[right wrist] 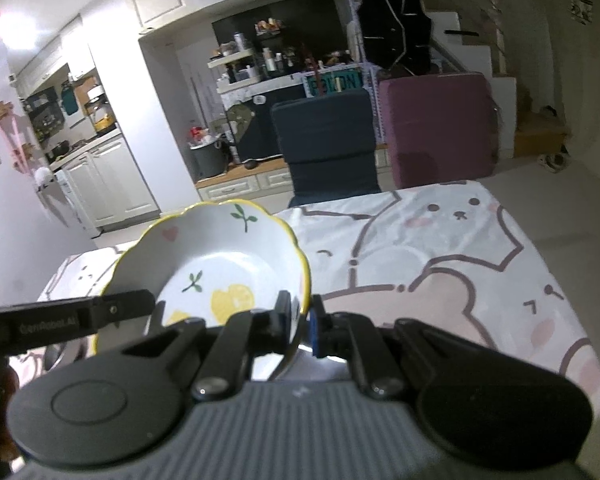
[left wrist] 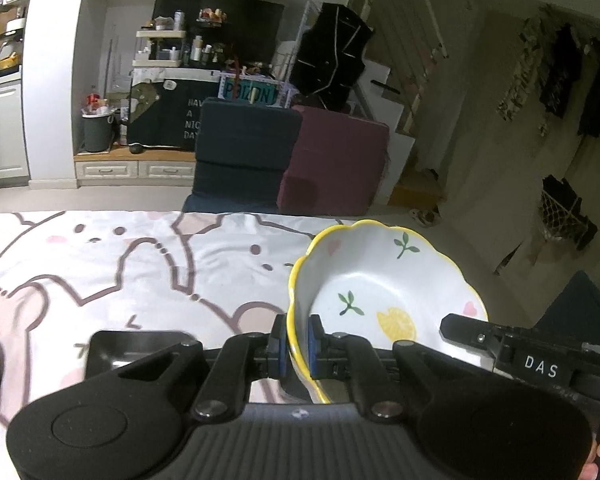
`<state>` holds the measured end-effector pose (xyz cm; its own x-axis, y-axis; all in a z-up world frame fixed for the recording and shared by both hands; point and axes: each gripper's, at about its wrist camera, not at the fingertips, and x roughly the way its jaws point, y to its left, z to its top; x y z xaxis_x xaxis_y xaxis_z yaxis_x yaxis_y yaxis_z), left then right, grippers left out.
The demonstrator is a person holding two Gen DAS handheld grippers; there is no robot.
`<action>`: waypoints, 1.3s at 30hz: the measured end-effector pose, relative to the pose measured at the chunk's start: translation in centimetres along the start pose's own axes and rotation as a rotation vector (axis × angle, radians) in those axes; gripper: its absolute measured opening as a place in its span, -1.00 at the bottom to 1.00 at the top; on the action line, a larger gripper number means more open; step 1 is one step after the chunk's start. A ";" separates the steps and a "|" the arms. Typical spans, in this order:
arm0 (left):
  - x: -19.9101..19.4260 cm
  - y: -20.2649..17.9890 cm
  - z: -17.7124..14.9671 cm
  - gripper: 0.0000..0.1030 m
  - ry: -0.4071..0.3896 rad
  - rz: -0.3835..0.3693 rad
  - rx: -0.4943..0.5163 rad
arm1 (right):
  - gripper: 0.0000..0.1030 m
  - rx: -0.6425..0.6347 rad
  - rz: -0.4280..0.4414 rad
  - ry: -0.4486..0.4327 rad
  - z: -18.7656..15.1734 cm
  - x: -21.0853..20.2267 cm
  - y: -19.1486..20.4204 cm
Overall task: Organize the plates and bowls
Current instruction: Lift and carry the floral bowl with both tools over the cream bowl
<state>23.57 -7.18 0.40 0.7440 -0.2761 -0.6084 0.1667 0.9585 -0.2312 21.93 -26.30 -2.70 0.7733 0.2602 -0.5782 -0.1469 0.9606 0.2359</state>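
From the left wrist view, a table under a white cloth printed with pink-outlined cartoon animals [left wrist: 140, 264] fills the lower half, its far edge running level across the frame. Beyond it, at 12 o'clock, stand a dark blue padded chair [left wrist: 244, 152] and, touching its right side, a maroon padded chair [left wrist: 336, 160]. At 11 o'clock a white alcove holds a cluttered shelf unit [left wrist: 164, 44] and a grey bin [left wrist: 97, 130], filled to the brim with rubbish. A white staircase [left wrist: 388, 92] rises at 1 o'clock. The left gripper [left wrist: 298, 346] is clenched on the near left rim of a white scalloped ceramic bowl with yellow edging and lemon-and-leaf print [left wrist: 384, 280]; blue pads press the wall from inside and outside. Nothing lies inside the bowl, which is held at 3 o'clock of the cloth's right edge. The right gripper's black finger [left wrist: 472, 332] reaches the bowl's opposite rim at 4 o'clock.

From the right wrist view, the same cloth [right wrist: 440, 264] extends to 2 o'clock; white kitchen cabinets [right wrist: 104, 184] stand at 10 o'clock under bright ceiling lights. Both chairs sit behind the table's far edge. The right gripper [right wrist: 300, 326] is clamped on the bowl's [right wrist: 220, 248] right rim; the bowl tilts, raised clear of the cloth. The left gripper's finger [right wrist: 100, 310] crosses at 9 o'clock.
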 end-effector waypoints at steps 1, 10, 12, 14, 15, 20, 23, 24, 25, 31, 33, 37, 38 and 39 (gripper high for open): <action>-0.5 0.4 -0.2 -0.80 -0.003 0.005 0.000 | -0.79 -0.003 0.007 -0.001 -0.2 -0.2 0.4; -4.6 4.6 -2.5 -0.80 -0.012 0.046 -0.029 | -0.78 -0.036 0.063 0.011 -2.4 -0.8 4.7; -5.4 5.6 -3.0 -0.80 -0.013 0.058 -0.040 | -0.78 -0.047 0.073 0.020 -2.8 -0.8 5.7; -6.1 6.6 -3.6 -0.80 -0.012 0.070 -0.050 | -0.78 -0.060 0.085 0.028 -3.3 -0.6 6.7; -6.4 7.1 -3.9 -0.80 -0.010 0.077 -0.056 | -0.78 -0.066 0.091 0.032 -3.4 -0.6 7.2; -7.4 9.4 -5.3 -0.80 0.009 0.100 -0.082 | -0.78 -0.097 0.118 0.067 -4.5 0.1 9.3; -7.6 10.8 -6.4 -0.80 0.021 0.102 -0.102 | -0.78 -0.113 0.124 0.091 -5.3 0.5 10.4; -7.6 11.3 -6.8 -0.80 0.025 0.098 -0.112 | -0.78 -0.119 0.125 0.098 -5.6 0.6 10.9; -7.6 11.7 -7.1 -0.80 0.030 0.096 -0.119 | -0.78 -0.125 0.126 0.104 -5.8 0.8 11.2; -6.7 14.0 -9.3 -0.79 0.082 0.080 -0.156 | -0.78 -0.165 0.122 0.138 -6.6 1.8 12.5; -6.4 14.4 -9.9 -0.79 0.100 0.083 -0.158 | -0.78 -0.174 0.118 0.154 -7.0 2.1 12.8; -5.8 15.2 -10.8 -0.79 0.137 0.105 -0.150 | -0.78 -0.182 0.107 0.213 -8.0 3.4 13.2; -5.6 15.3 -10.9 -0.80 0.147 0.110 -0.151 | -0.78 -0.179 0.106 0.229 -8.4 3.7 13.3; -5.5 15.5 -11.1 -0.80 0.158 0.116 -0.150 | -0.78 -0.175 0.105 0.246 -8.9 3.9 13.4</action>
<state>14.92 8.37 -8.27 0.6401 -0.1841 -0.7459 -0.0205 0.9664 -0.2561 17.42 -11.56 -8.75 0.5788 0.3545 -0.7344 -0.3390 0.9237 0.1787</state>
